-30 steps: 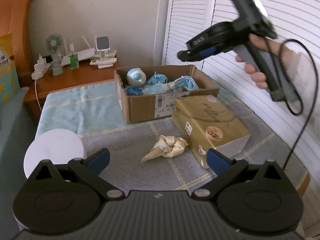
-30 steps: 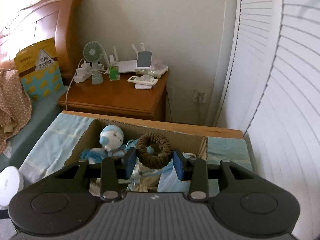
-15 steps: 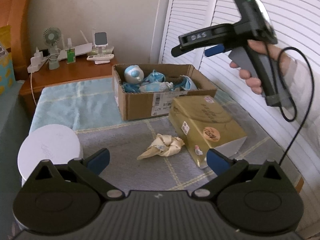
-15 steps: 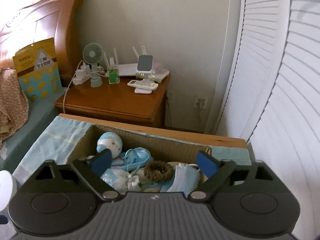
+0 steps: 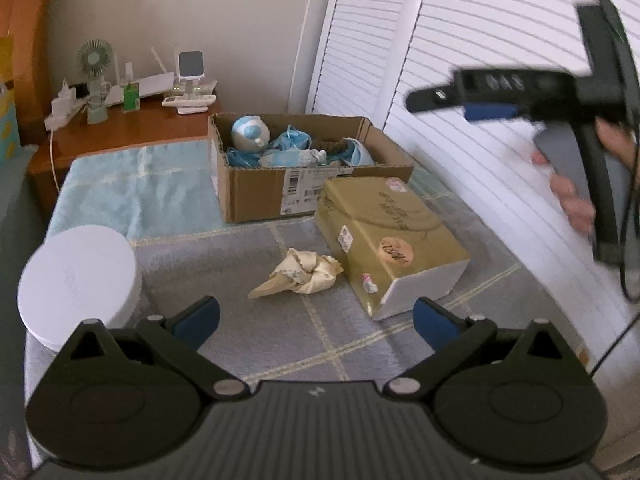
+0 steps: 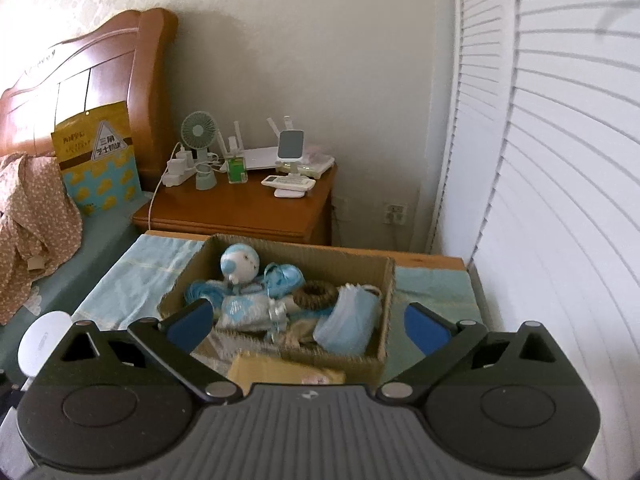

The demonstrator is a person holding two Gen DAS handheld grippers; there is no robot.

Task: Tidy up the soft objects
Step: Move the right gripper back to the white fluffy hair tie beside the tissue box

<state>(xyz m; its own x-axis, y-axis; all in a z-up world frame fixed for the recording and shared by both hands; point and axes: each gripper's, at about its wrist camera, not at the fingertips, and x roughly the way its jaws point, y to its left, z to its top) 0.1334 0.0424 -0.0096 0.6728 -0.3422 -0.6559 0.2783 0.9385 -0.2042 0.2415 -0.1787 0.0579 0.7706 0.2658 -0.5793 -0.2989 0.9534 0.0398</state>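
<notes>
An open cardboard box (image 5: pixel 256 196) on the bed holds a blue-and-white doll (image 6: pixel 240 264), a blue face mask (image 6: pixel 348 320) and a brown scrunchie (image 6: pixel 316 294) lying loose among them. A crumpled cream cloth (image 5: pixel 298 274) lies on the grey blanket in front of the box. Just behind that cloth my left gripper (image 5: pixel 316 316) is open and holds nothing. My right gripper (image 6: pixel 308 320) hovers above and behind the box. Its jaws are opening wide with nothing between them. In the left wrist view a hand holds the right gripper (image 5: pixel 448 106) high at the right.
A gold tissue pack (image 5: pixel 384 236) lies right of the cream cloth, against the box. A white round container (image 5: pixel 80 280) stands at the blanket's left edge. The wooden nightstand (image 6: pixel 240 212) behind the box carries a small fan and electronics. White louvred doors (image 6: pixel 540 200) line the right side.
The right gripper opened and let go of the brown scrunchie, which now lies in the box. The gripper then drew back from the box, moving right in the left wrist view.
</notes>
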